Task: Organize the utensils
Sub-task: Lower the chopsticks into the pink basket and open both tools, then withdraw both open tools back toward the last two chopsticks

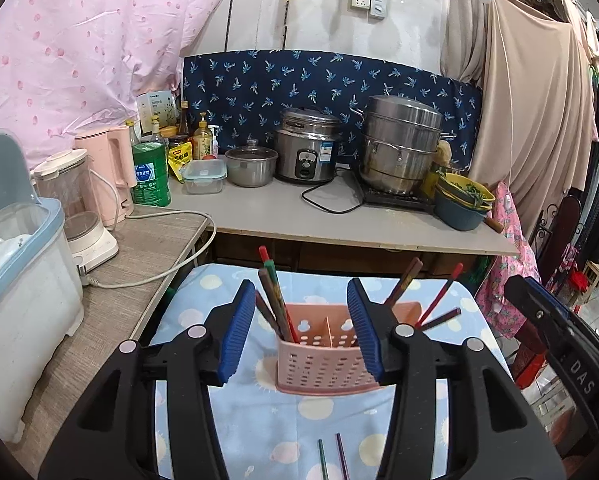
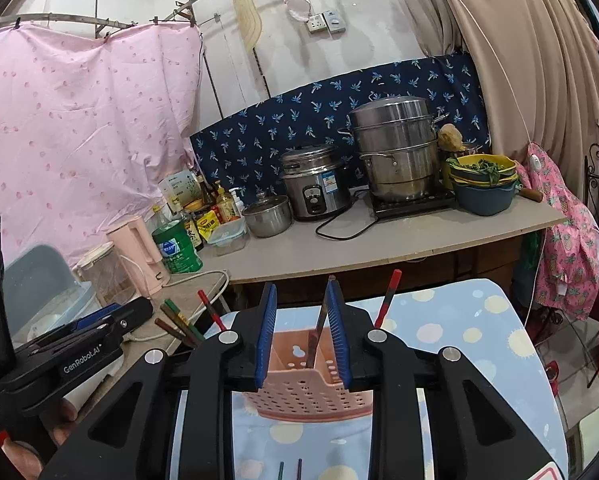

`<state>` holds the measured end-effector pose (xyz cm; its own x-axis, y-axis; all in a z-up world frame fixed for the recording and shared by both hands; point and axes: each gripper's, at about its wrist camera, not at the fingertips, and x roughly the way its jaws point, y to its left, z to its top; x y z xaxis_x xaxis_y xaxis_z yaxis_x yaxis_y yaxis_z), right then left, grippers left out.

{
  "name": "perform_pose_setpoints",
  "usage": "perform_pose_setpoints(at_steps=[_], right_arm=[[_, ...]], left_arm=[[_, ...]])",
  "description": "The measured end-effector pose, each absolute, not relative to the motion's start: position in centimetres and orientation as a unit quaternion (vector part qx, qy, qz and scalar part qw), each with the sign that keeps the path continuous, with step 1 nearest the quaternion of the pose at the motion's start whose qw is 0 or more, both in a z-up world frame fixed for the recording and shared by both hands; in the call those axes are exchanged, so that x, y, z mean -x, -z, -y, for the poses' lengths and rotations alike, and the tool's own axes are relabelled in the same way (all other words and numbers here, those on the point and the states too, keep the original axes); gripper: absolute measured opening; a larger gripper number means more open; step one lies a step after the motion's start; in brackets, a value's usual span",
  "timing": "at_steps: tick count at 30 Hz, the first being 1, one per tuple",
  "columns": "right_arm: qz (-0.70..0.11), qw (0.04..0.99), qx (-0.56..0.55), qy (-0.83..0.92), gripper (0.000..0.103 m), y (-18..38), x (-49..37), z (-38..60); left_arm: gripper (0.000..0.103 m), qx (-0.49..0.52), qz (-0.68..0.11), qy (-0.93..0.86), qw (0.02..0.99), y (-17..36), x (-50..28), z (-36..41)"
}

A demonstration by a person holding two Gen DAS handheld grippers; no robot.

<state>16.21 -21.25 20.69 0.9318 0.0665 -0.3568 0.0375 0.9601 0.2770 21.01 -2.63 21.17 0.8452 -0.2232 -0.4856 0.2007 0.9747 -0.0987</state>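
Note:
A pink perforated utensil holder (image 1: 327,354) stands on a small table with a blue polka-dot cloth (image 1: 283,428). It also shows in the right wrist view (image 2: 307,384). Several red and dark chopsticks (image 1: 275,300) lean in its left compartment and several more (image 1: 439,300) in its right. My left gripper (image 1: 301,300) is open and empty, its fingers on either side of the holder. My right gripper (image 2: 301,300) is open and empty, just above the holder; a dark chopstick (image 2: 319,328) stands in the holder between its fingers, beside the right pad. Two loose chopsticks (image 1: 333,456) lie on the cloth near me.
A kitchen counter (image 1: 339,216) behind holds a rice cooker (image 1: 307,148), a steel steamer pot (image 1: 399,144), bowls (image 1: 463,200), bottles and a green container (image 1: 151,172). A side table at left holds a pink kettle (image 1: 107,172), a glass kettle and a dish bin (image 1: 19,280).

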Motion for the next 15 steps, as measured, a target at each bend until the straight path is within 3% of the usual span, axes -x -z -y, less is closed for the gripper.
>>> perform_pose_setpoints(at_steps=[15], right_arm=[[-0.232,0.965,-0.124,-0.01,0.026,-16.2,-10.3,19.4]], left_arm=[[0.046,0.007,-0.307,0.099,0.946,-16.2,-16.3,2.1]])
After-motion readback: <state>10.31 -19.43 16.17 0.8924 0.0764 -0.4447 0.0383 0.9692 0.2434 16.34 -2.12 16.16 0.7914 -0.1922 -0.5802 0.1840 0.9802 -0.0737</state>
